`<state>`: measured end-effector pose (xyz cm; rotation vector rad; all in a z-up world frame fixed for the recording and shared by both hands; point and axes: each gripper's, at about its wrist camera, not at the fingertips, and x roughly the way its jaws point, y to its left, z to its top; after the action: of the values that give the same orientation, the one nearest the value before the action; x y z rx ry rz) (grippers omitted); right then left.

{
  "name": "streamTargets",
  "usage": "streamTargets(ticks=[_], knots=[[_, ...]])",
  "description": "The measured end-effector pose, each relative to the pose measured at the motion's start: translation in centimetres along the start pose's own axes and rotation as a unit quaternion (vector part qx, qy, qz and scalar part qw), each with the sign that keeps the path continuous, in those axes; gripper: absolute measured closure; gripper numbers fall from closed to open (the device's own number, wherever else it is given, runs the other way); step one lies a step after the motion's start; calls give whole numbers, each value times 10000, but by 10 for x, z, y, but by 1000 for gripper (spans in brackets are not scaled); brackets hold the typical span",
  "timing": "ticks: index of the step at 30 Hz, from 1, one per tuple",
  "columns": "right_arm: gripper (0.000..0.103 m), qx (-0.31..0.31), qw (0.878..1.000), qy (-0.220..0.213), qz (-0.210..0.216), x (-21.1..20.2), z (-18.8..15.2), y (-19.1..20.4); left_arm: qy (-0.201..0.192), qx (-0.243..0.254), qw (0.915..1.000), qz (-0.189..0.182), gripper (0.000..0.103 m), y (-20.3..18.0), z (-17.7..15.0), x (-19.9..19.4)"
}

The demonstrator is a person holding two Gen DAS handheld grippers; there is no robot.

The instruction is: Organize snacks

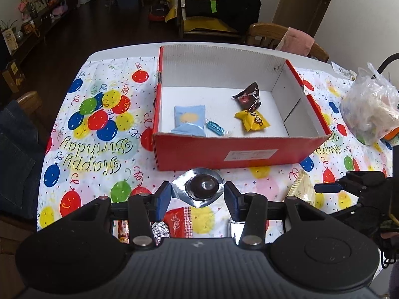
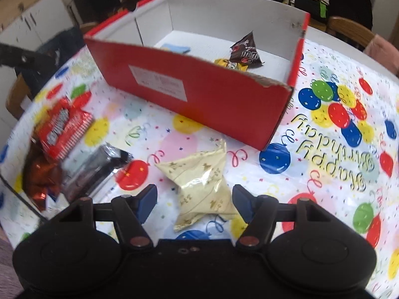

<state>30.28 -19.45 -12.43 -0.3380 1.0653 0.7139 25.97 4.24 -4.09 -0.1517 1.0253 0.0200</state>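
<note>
Red cardboard box (image 1: 219,154), white inside, open-topped, stands on the balloon-print birthday tablecloth (image 1: 99,134); white label on its near wall. Contents: light-blue packet (image 1: 188,120) at the near left, small blue-wrapped candy (image 1: 216,127) just beside it, brown M&M's pouch (image 1: 248,97) and yellow pouch (image 1: 251,120) touching each other toward the right. Outside the box, on the cloth: silver foil-rimmed snack with dark centre (image 1: 200,186), lying between the spread fingers of the left gripper (image 1: 198,196), jaws apart and, as far as the view shows, not pressing it. Cream packet with gold print (image 2: 202,184) lies between the fingers of the right gripper (image 2: 194,200), likewise released, a gap visible at the left pad. Further items left of that packet: black-and-silver wrapper (image 2: 97,172), red checked packet (image 2: 63,129), red foil piece (image 2: 41,177), all blurred. Clear plastic bag (image 1: 369,107) at the table's right edge, contents indistinct.
</note>
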Motion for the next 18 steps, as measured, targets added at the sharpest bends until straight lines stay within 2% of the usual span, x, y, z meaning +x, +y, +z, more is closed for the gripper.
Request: streamTargets(ticks=[4, 11, 18], knots=[[43, -245, 9995, 27, -205, 8, 4, 4, 8, 11, 10000, 4, 57, 0, -3, -1], [63, -270, 9988, 53, -406, 13, 4, 7, 40, 5, 10000, -13, 57, 2, -6, -1], [68, 148, 9990, -75, -415, 3, -1, 7, 20, 38, 10000, -33, 57, 3, -7, -3]])
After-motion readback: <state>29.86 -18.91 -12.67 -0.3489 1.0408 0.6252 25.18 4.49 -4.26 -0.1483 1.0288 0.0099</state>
